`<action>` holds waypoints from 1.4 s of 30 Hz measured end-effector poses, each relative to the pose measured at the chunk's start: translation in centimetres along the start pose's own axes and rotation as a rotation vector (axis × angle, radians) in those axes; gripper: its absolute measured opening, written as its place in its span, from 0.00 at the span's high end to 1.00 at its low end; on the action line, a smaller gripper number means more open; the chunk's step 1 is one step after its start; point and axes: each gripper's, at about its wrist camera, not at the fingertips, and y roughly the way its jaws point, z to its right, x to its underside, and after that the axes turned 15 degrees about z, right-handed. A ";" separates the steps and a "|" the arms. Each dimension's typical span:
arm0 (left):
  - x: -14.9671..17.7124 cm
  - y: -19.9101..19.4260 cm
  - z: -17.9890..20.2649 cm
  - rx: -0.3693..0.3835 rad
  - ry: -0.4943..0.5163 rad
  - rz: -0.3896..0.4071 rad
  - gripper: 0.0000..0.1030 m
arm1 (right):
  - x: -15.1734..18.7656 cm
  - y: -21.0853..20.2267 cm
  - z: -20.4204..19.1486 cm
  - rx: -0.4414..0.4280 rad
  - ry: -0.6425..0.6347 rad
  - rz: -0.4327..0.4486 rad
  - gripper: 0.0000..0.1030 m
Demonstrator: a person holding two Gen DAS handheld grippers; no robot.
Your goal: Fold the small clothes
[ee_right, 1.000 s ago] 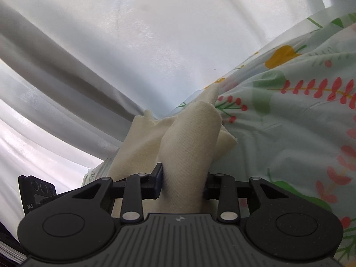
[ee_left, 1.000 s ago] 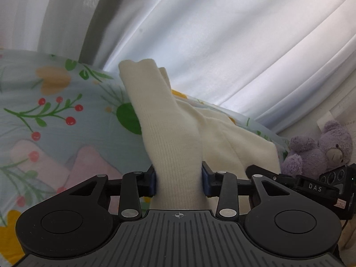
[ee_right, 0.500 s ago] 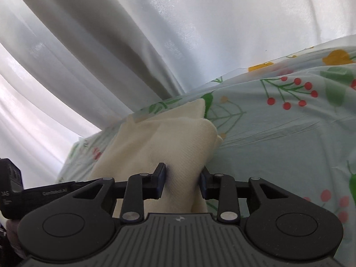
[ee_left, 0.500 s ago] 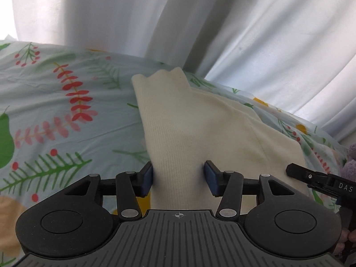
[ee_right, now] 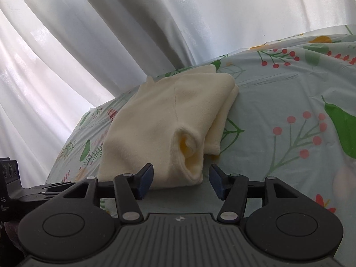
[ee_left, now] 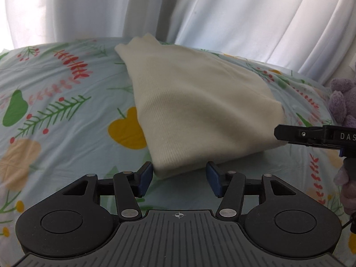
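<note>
Blue pads on your left gripper (ee_left: 179, 179) stand apart and the jaws are opening; nothing is gripped. Near corner of the cream knit garment (ee_left: 200, 102) sits just ahead of the gap at 12 o'clock, clear of both pads, resting on the sheet.

Same on your right gripper (ee_right: 182, 181): jaws opening, pads not pressing on anything. Garment's near edge (ee_right: 169, 120) lies just beyond the fingertips at 12 o'clock, with a small open fold showing a yellowish inside.

Left wrist view: the garment lies folded on the floral bedsheet (ee_left: 55, 111), running from the gripper out to 11 o'clock, ribbed edge along its left side. Your right gripper's body (ee_left: 311, 134) comes in at 3 o'clock, its tip just beside the garment's right corner; I can't tell if it touches. Your gloved hand (ee_left: 347, 191) is holding it at 4 o'clock. Purple plush toy (ee_left: 343, 102) sits at 2–3 o'clock, near the bed's edge.

Right wrist view: the garment stretches from 12 toward 11 o'clock, a second layer showing along its right side. Sheet (ee_right: 289, 102) is bare from 1 to 4 o'clock. Your left gripper's body (ee_right: 26, 191) shows at 8–9 o'clock.

Farthest back in both views: white curtain (ee_left: 222, 11) hangs behind the bed from 9 through 3 o'clock.
</note>
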 end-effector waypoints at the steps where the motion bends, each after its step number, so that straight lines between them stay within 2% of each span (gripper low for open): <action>1: 0.2 0.3 -0.1 -0.007 -0.014 -0.006 0.44 | 0.0 0.4 -0.3 0.009 -0.002 0.001 0.50; 2: 0.2 0.6 -0.2 -0.021 -0.029 -0.016 0.44 | 0.0 0.7 -0.6 0.013 -0.002 0.003 0.54; 4: 0.0 1.0 -0.8 -0.040 -0.063 -0.019 0.45 | -0.1 1.5 -1.0 0.049 -0.006 0.006 0.69; 5: -0.1 1.1 -1.1 -0.055 -0.074 -0.016 0.47 | -0.2 2.0 -1.1 0.070 -0.012 0.008 0.85; 6: -0.3 1.0 -1.3 -0.068 -0.085 -0.011 0.47 | -0.3 2.2 -1.1 0.073 -0.011 0.016 0.91; 7: -0.5 0.7 -1.6 -0.077 -0.096 -0.001 0.47 | -0.4 2.1 -1.1 0.058 0.003 0.024 0.93; 11: -0.7 0.2 -2.9 -0.104 -0.134 0.017 0.45 | -0.8 1.1 0.1 -0.118 0.209 0.088 0.93; 13: -0.6 0.1 -3.4 -0.108 -0.140 0.003 0.44 | -0.6 1.3 0.7 -0.064 0.212 0.075 0.93; 15: -0.6 -0.1 -3.6 -0.114 -0.142 -0.018 0.43 | -0.2 1.9 0.8 0.056 0.095 0.036 0.92; 16: -0.7 -0.4 -3.8 -0.117 -0.140 -0.024 0.43 | 0.0 1.9 0.7 0.088 0.054 0.028 0.91; 19: -1.5 -1.8 -3.9 -0.124 -0.128 -0.020 0.42 | -0.2 0.8 -0.4 0.138 -0.048 0.055 0.66; 22: -2.7 -2.6 -3.9 -0.125 -0.143 -0.014 0.42 | -1.3 -0.3 -2.5 0.214 -0.216 0.130 0.64; 24: -3.6 -2.7 -3.5 -0.126 -0.142 0.011 0.41 | -1.9 -0.2 -4.1 0.203 -0.321 0.175 0.64; 28: -5.6 -2.5 -2.2 -0.182 -0.093 0.093 0.34 | -1.2 2.7 -7.0 0.110 -0.441 0.109 0.65; 30: -6.1 -1.5 -1.8 -0.188 -0.086 0.108 0.32 | -0.3 4.2 -7.8 0.092 -0.495 0.080 0.65; 33: -6.2 1.5 -1.3 -0.197 -0.067 0.076 0.33 | 0.8 5.7 -7.9 0.093 -0.503 0.041 0.66; 35: -5.6 3.2 -1.0 -0.231 -0.028 0.025 0.29 | 1.1 5.9 -7.7 0.100 -0.510 0.047 0.68; 37: -5.0 3.7 -1.4 -0.229 -0.041 0.029 0.25 | 1.1 5.9 -7.6 0.098 -0.528 0.041 0.70; 42: -4.5 3.5 -2.0 -0.215 -0.055 0.036 0.22 | 1.5 5.9 -7.2 0.078 -0.614 0.043 0.72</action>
